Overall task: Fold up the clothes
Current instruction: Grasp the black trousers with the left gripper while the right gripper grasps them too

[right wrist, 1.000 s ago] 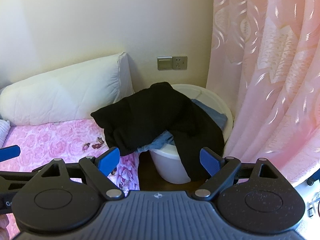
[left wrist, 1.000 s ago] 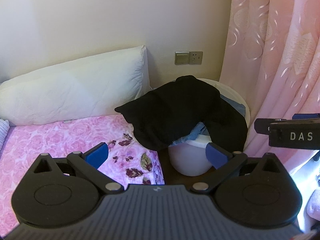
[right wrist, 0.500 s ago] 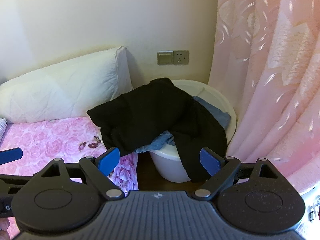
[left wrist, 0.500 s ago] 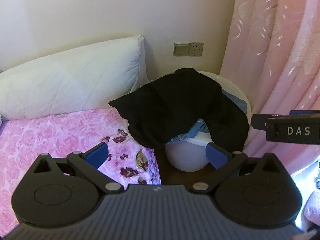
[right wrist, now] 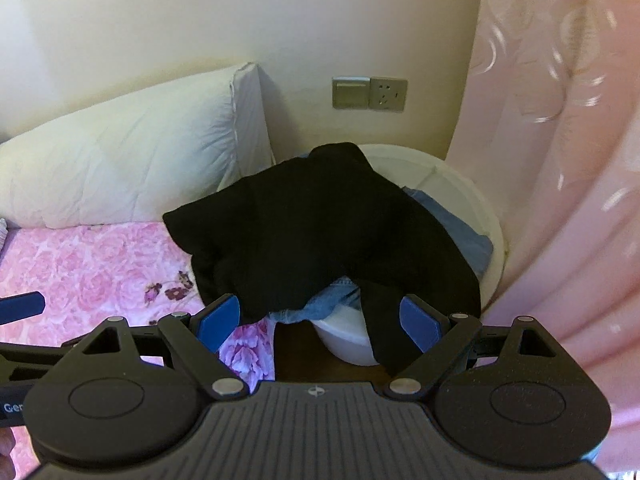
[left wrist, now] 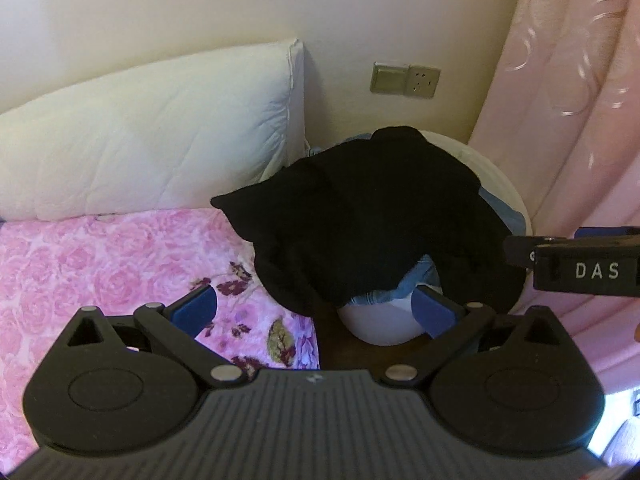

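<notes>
A black garment (left wrist: 372,220) (right wrist: 316,232) lies draped over a white laundry tub (left wrist: 508,192) (right wrist: 472,196) beside the bed, one part hanging down the tub's front and one corner reaching onto the bed. Blue denim clothes (left wrist: 404,292) (right wrist: 460,232) show under it. My left gripper (left wrist: 314,312) hangs open just short of the garment's lower edge, nothing between its blue pads. My right gripper (right wrist: 320,322) is open too, its pads flanking the hanging black cloth without touching it. The right gripper's side shows at the right edge of the left wrist view.
A bed with a pink floral cover (left wrist: 100,256) (right wrist: 80,264) fills the left side, a white pillow (left wrist: 152,136) (right wrist: 132,164) leaning on the wall behind. Pink curtains (left wrist: 576,92) (right wrist: 560,140) hang close on the right. A wall socket (left wrist: 404,80) sits above the tub.
Both grippers have come closer to the tub, so the black garment looms larger and nearer the pads. Both stay open, and the clothes have not moved.
</notes>
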The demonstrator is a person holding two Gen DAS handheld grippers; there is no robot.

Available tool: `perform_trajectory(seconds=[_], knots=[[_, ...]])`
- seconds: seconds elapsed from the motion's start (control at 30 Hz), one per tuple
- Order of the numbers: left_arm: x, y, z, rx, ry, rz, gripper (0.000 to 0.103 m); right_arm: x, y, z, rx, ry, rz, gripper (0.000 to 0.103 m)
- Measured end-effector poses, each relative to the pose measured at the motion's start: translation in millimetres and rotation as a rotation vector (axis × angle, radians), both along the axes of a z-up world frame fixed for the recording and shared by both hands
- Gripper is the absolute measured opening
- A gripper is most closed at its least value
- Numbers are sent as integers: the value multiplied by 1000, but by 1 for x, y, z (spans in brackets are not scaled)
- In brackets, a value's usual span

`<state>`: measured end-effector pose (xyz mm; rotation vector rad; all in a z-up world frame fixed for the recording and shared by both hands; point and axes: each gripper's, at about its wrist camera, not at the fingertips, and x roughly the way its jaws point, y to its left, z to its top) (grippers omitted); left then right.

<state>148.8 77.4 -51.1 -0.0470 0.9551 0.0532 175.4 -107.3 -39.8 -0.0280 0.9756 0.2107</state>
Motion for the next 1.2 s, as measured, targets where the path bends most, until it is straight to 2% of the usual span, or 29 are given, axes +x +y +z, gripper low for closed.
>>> perform_trajectory(seconds=[0.2,0.43,0.6,0.77,1.03,1.1,1.2], knots=[[47,10,-33,-48,51,23,102,50,-5,-24,-5,29,10,90],[93,34,-89,-133,104,75,101,106,-9,-71,-30,83,41,90],[126,61,-130,-185,130,154,101,147,-5,-106,-61,100,84,90],[164,90,-170,-237,142,252,101,190,-5,-124,-60,68,82,90],[195,111,-203,-277,129,335,102,247,-8,-141,-57,-34,137,90],[199,115,-209,-287,124,353,102,263,-10,-152,-46,-19,175,90],[204,121,-218,-302,111,379,102,275,-14,-169,-16,61,249,90]])
